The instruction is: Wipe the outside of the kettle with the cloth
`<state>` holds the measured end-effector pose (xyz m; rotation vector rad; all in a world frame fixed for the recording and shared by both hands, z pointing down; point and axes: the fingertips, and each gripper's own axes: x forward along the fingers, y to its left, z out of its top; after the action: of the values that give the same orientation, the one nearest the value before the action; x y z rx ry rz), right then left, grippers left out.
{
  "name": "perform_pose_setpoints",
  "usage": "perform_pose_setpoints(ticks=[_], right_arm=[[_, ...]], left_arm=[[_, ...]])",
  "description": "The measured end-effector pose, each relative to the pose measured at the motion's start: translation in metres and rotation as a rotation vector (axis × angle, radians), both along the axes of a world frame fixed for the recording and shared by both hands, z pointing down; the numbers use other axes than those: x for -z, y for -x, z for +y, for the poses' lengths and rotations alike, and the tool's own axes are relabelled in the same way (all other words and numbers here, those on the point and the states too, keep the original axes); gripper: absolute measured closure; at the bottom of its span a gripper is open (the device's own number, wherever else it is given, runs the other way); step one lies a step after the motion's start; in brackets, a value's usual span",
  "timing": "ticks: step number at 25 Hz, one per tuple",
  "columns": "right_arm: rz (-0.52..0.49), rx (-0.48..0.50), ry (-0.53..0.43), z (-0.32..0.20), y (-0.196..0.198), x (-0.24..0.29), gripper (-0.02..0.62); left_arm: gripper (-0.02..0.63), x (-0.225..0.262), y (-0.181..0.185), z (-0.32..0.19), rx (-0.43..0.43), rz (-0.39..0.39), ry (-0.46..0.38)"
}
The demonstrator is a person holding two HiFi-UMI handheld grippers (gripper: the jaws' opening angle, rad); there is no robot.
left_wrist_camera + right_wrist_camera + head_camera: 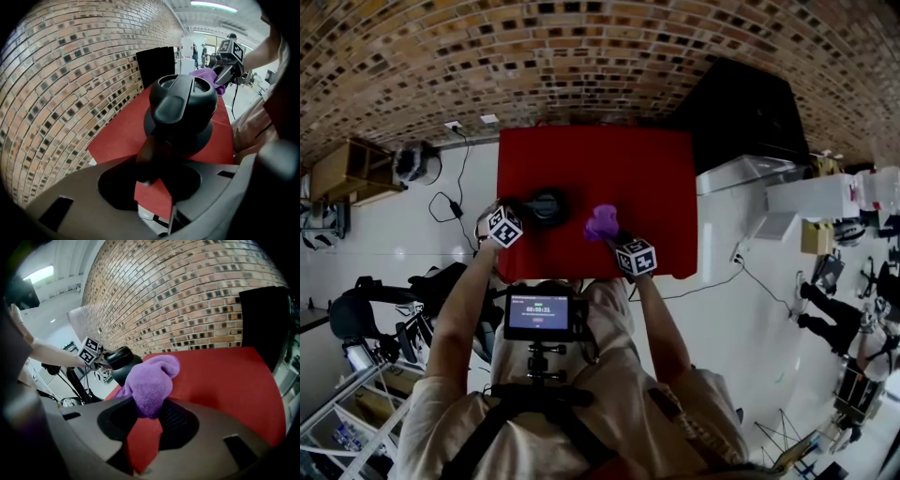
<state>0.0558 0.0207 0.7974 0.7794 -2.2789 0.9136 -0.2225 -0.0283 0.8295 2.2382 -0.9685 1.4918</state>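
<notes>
The left gripper [525, 212], clamped on the kettle [183, 108] handle, needed to hold steady while the right gripper [612, 235], clamped on the cloth [152, 380], pressed round its side.

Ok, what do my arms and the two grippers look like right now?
Both the left gripper and right gripper have grey moulded bodies with dark tongs, each carrying a white cube printed with black square markers. The arms are bare below a light short-sleeved shirt, crossed by black harness straps.
</notes>
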Motion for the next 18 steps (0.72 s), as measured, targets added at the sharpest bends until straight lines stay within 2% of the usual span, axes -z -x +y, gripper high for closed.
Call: perform_pose_setpoints(ticks=[3,9,11,15,18], right_arm=[[0.001,-0.004,0.0,0.002,0.0,0.001,0.457],[0.005,-0.026,0.021,0.013,-0.005,-0.009,0.457],[0.001,-0.032,0.026,0.016,-0.005,-0.01,0.457],[-0.017,-0.037,0.036,0.023,-0.003,-0.01,0.456],[-0.023,-0.043,0.035,0.024,-0.005,-0.008,0.456]], left_arm=[[0.484,0.001,0.001,0.006,0.033,0.03,0.02],[0.486,0.006,-0.011,0.039,0.034,0.101,0.145],[0.486,0.007,-0.014,0.045,0.057,0.118,0.157],[0.486,0.022,-0.023,0.037,0.155,0.232,0.095],[0.487,0.036,-0.032,0.028,0.245,0.356,0.103]])
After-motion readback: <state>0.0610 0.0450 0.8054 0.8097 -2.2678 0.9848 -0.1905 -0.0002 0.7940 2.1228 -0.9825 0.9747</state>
